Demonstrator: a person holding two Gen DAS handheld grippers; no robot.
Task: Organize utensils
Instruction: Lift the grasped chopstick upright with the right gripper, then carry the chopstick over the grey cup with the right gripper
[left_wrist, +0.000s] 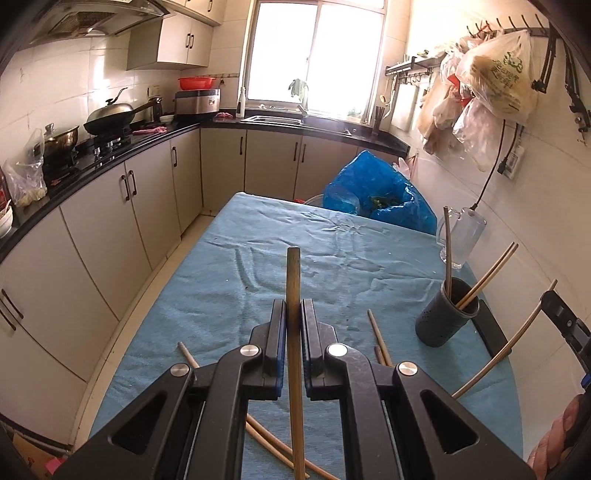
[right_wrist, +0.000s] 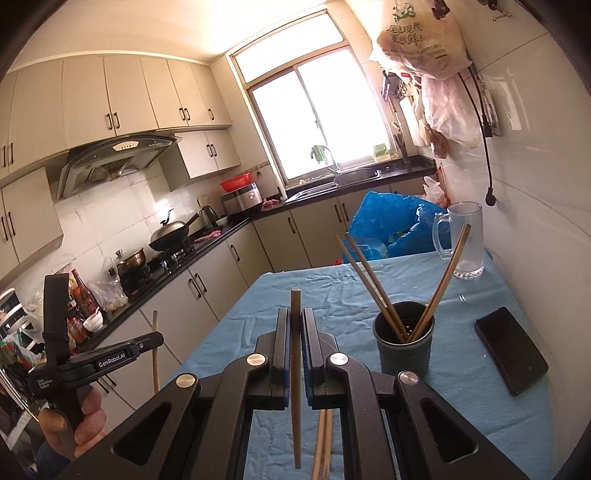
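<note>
My left gripper (left_wrist: 294, 304) is shut on a wooden chopstick (left_wrist: 293, 269) that stands nearly upright over the blue tablecloth (left_wrist: 229, 288). My right gripper (right_wrist: 295, 314) is shut on another chopstick (right_wrist: 295, 299), also upright. A dark grey utensil holder (left_wrist: 445, 317) (right_wrist: 404, 343) stands on the right of the table with three chopsticks leaning in it. It is ahead and to the right of both grippers. Each view catches the other gripper at its edge, the right gripper (left_wrist: 550, 301) and the left gripper (right_wrist: 159, 338), each with its chopstick. Loose chopsticks (left_wrist: 380, 339) (right_wrist: 323, 443) lie on the cloth.
A glass mug (right_wrist: 463, 240) stands behind the holder near the wall. A black phone (right_wrist: 511, 350) lies to the holder's right. A blue plastic bag (left_wrist: 376, 195) sits past the table's far end. Kitchen cabinets and a black counter (left_wrist: 122, 151) run along the left.
</note>
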